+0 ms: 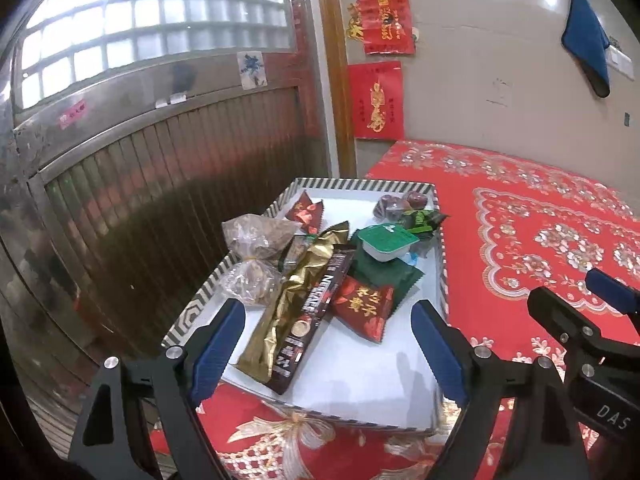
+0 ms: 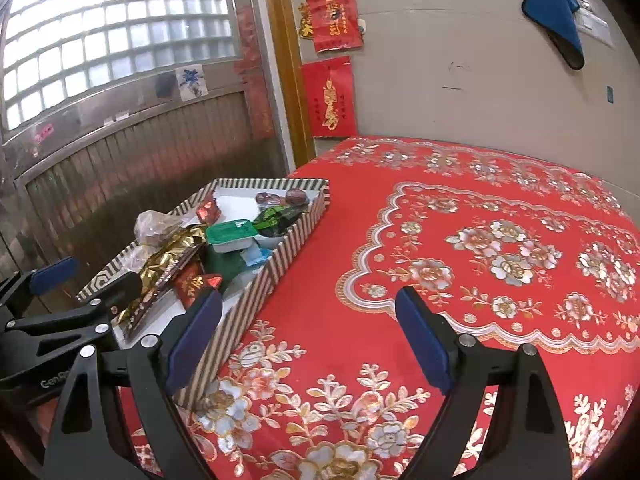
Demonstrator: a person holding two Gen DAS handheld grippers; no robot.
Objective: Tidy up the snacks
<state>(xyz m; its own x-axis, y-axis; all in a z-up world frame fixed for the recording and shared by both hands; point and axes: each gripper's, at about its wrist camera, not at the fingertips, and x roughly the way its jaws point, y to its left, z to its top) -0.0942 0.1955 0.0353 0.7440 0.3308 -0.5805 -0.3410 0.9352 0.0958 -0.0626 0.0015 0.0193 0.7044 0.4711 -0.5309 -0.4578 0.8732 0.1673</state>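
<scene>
Sitting on a red floral tablecloth (image 2: 460,208), a striped tray (image 1: 224,276) holds a heap of snacks and fills the lower middle of the left wrist view. The left gripper (image 1: 328,344) hangs over the tray's near end with its blue pads spread wide and nothing between them but the tray's white floor; the pads touch no packet. Just beyond the pads, toward the frame's centre, lie a gold foil packet (image 1: 296,292), a dark sachet strip (image 1: 316,312) against it, and a red packet with gold characters (image 1: 364,308). Farther up are a green-lidded cup (image 1: 386,242), a dark green pouch (image 1: 384,274), clear bags of brown food (image 1: 250,252) on the left rim, and a small red wrapper (image 1: 306,212).

In the right wrist view the tray (image 2: 280,248) lies at centre left, while the right gripper (image 2: 312,332) hovers over bare cloth beside it, jaws equally wide apart and empty. Its left pad (image 2: 196,340) stands near the tray's striped wall; whether it touches cannot be told.
</scene>
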